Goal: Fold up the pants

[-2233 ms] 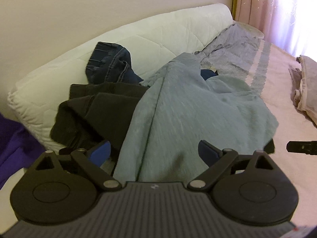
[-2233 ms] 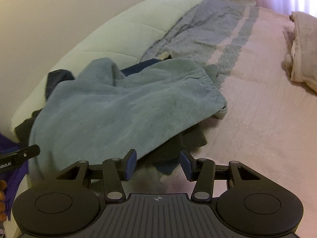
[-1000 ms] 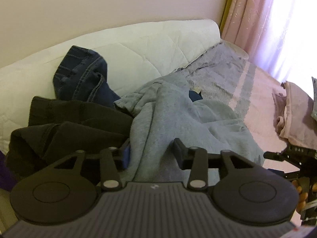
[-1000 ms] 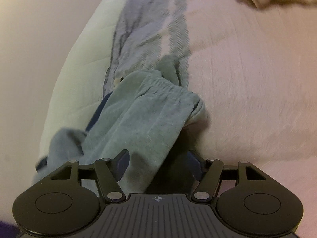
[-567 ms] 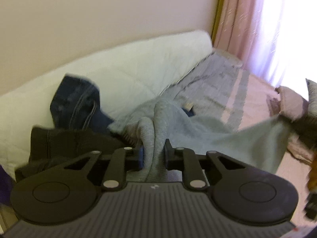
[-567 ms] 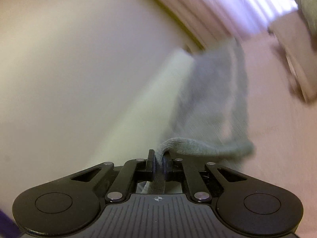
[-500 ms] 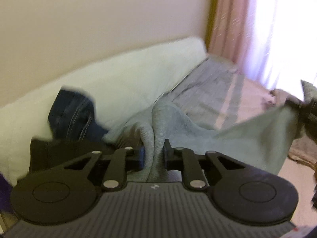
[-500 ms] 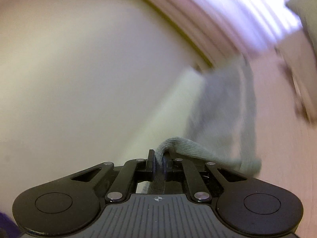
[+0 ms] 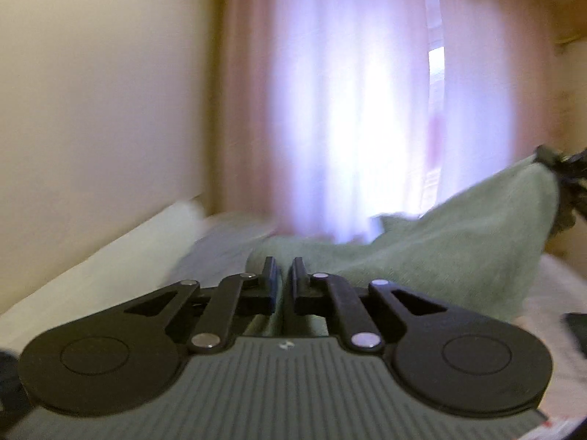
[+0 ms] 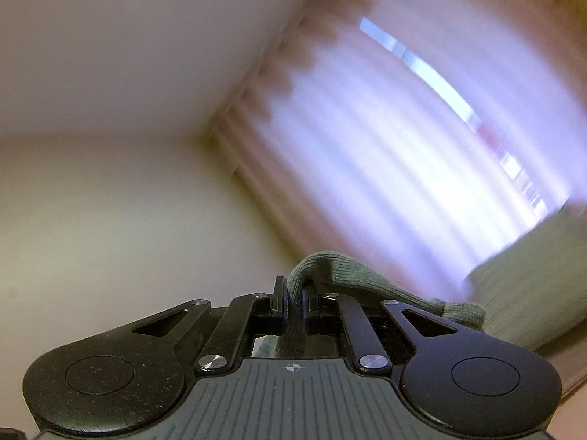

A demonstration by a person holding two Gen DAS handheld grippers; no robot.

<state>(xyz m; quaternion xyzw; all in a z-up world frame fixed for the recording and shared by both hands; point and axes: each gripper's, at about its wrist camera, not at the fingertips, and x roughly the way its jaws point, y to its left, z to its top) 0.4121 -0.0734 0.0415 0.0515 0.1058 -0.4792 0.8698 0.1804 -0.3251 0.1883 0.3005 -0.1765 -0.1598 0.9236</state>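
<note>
The grey-green pants [image 9: 451, 242] hung in the air above the bed [image 9: 550, 286], stretched between the two grippers, with the bright curtain [image 9: 352, 110] behind them. The left gripper [image 9: 281, 282] had just been closing, and its fingers [image 9: 269, 286] were clamped on a bunch of the cloth near one end. The right gripper [image 10: 293, 304] was pinched tight on a ribbed edge of the pants [image 10: 330, 267], probably the waistband or a cuff, and pointed upward. The step in hand looked like lifting the garment clear to shake it open. The next move would call for pulling the two holds apart to flatten the cloth, then lowering it onto a bare part of the bed for the first fold.
</note>
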